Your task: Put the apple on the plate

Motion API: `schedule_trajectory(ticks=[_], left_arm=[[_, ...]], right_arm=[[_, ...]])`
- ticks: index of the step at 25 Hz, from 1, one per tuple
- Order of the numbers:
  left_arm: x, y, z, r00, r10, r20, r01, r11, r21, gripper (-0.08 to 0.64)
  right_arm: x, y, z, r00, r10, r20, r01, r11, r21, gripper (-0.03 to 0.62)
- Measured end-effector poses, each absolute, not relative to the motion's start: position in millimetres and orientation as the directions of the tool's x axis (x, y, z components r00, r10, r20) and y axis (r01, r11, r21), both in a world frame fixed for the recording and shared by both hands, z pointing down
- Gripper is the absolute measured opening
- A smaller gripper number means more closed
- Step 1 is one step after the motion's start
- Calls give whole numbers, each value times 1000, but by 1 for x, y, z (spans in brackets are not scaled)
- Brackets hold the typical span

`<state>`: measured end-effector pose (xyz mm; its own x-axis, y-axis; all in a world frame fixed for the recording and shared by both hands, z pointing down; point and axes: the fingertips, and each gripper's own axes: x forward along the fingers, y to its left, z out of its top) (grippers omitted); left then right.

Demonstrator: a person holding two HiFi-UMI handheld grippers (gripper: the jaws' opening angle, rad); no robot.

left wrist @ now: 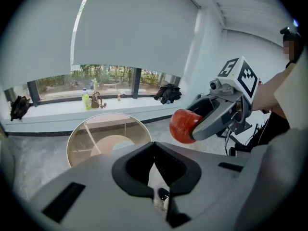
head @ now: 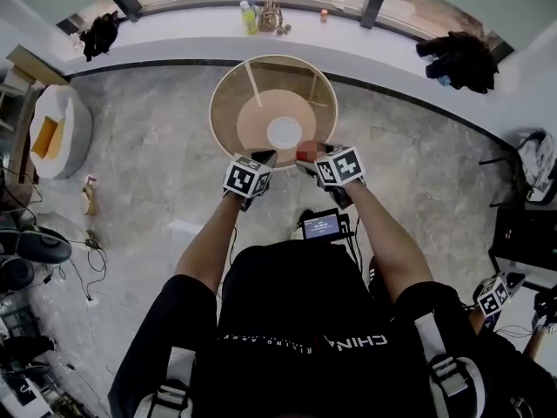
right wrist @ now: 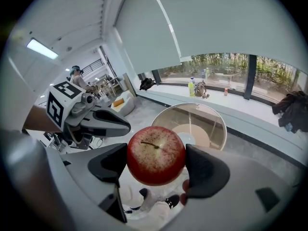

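Observation:
A red apple (right wrist: pixel 155 155) is held in the air between the pads of my right gripper (right wrist: pixel 156 166), stem up. In the head view the apple (head: pixel 305 153) hangs at the near edge of the round glass table (head: pixel 228 94), just short of the white plate (head: pixel 285 132) at the table's centre. My left gripper (head: pixel 265 158) hovers just left of the apple with its jaws together and nothing in them. From the left gripper view the apple (left wrist: pixel 185 125) shows to the right, above and beyond the table (left wrist: pixel 77 134).
A window sill behind the table carries bottles (head: pixel 250 14) and small items. Dark clothes (head: pixel 457 59) lie on the sill at right, a black bag (head: pixel 100 31) at left. A white chair (head: pixel 57 129) stands on the floor at left, with cables near it.

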<state>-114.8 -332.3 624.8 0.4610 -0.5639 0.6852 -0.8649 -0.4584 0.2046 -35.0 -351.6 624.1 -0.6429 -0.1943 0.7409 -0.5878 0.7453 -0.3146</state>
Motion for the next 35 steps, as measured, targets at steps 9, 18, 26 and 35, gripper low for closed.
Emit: schedule_trajectory(ticks=[9, 18, 26, 35], left_arm=[[-136, -341, 643, 503, -502, 704, -826, -520, 220, 17], [-145, -359, 641, 521, -487, 701, -810, -542, 225, 17], [-145, -363, 644, 518, -480, 708, -810, -542, 226, 17], [-138, -381, 653, 483, -471, 738, -834, -504, 224, 17]], right_arm=[[-71, -365, 634, -636, -214, 741, -619, 715, -326, 396], [-80, -379, 629, -617, -232, 752, -631, 717, -296, 396], [-76, -385, 634, -614, -226, 757, -631, 716, -298, 396], [-63, -405, 641, -630, -180, 755, -590, 743, -315, 396]])
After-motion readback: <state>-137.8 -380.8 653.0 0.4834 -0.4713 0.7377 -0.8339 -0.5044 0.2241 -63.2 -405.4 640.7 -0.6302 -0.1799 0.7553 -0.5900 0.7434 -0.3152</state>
